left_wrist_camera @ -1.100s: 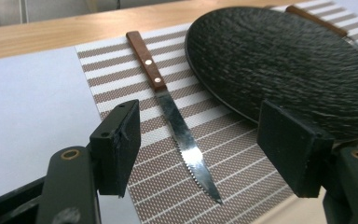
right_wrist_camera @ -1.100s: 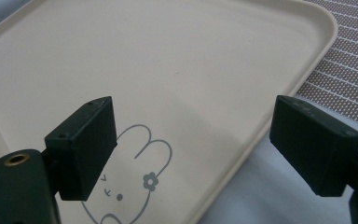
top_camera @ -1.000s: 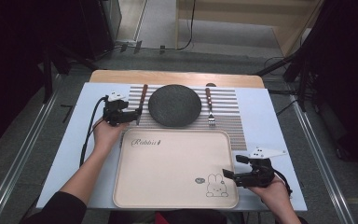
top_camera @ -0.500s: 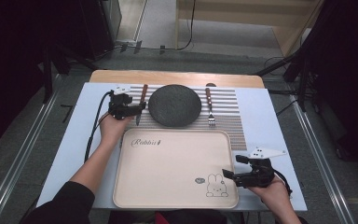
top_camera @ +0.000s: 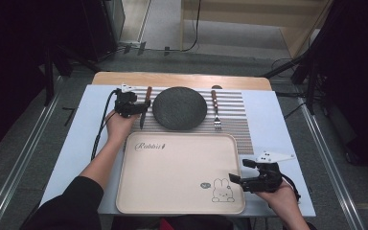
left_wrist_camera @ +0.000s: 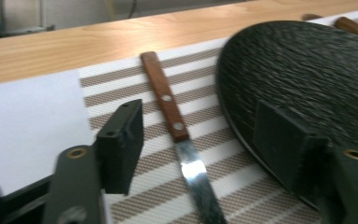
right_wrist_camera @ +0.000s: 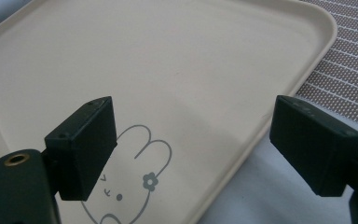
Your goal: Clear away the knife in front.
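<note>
Left gripper (top_camera: pixel 136 111) over knife (left_wrist_camera: pixel 179 140), jaws apart and just closing, blade between them, untouched. Knife on striped mat (top_camera: pixel 239 117) left of dark plate (top_camera: pixel 179 108), long axis running away along gripper's line. Right gripper (top_camera: pixel 239 181) wide open at tray (top_camera: pixel 182 191) corner. One knife, one fork (top_camera: pixel 216 109), one plate.

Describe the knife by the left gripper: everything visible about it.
The knife has a brown wooden-looking handle with two metal rivets and a shiny, plain metal blade. It lies flat on the striped placemat, just left of the dark plate and apart from it, handle toward the table's far edge, blade tip toward the beige tray. The left gripper straddles it with jaws wide, one each side near where blade meets handle; they have just been closing, not touching it.
</note>
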Available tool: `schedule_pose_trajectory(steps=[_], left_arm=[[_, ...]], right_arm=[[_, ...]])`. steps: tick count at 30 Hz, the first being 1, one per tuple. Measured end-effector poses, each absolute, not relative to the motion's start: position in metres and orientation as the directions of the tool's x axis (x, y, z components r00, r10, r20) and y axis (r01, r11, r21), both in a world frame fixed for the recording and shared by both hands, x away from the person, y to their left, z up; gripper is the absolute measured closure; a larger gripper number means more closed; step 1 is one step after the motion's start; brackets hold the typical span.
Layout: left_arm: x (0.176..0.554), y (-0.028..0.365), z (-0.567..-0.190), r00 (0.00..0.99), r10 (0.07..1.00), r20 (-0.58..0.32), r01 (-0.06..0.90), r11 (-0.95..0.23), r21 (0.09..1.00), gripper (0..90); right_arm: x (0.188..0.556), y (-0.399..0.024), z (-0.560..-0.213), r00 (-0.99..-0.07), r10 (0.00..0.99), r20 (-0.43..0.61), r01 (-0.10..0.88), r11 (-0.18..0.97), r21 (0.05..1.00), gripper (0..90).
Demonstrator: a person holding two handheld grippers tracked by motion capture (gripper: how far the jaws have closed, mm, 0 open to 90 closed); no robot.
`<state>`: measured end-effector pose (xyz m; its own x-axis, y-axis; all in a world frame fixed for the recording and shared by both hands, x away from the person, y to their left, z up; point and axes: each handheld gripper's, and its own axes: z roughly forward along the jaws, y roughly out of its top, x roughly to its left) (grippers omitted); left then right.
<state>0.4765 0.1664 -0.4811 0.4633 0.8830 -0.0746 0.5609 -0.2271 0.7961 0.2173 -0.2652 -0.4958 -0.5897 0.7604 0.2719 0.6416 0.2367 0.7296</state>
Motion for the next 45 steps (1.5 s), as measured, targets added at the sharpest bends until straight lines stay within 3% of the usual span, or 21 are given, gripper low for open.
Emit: schedule_pose_trajectory(steps=[20,29,42,45], left_arm=[[0.496,0.157,-0.508,0.405,0.912,-0.067,0.601,-0.21,0.771,34.0],[0.496,0.154,-0.508,0.391,0.919,-0.042,0.607,-0.223,0.763,43.7],[0.495,0.144,-0.51,0.376,0.926,0.037,0.61,-0.278,0.742,49.8],[0.494,0.141,-0.509,0.381,0.924,0.036,0.61,-0.28,0.741,55.9]], right_arm=[[0.217,-0.265,-0.495,-0.592,0.758,0.273,0.639,0.236,0.732,13.8],[0.217,-0.265,-0.496,-0.595,0.757,0.271,0.637,0.239,0.733,13.8],[0.217,-0.264,-0.495,-0.604,0.754,0.259,0.621,0.241,0.746,13.8],[0.217,-0.264,-0.495,-0.605,0.753,0.257,0.62,0.244,0.746,13.8]])
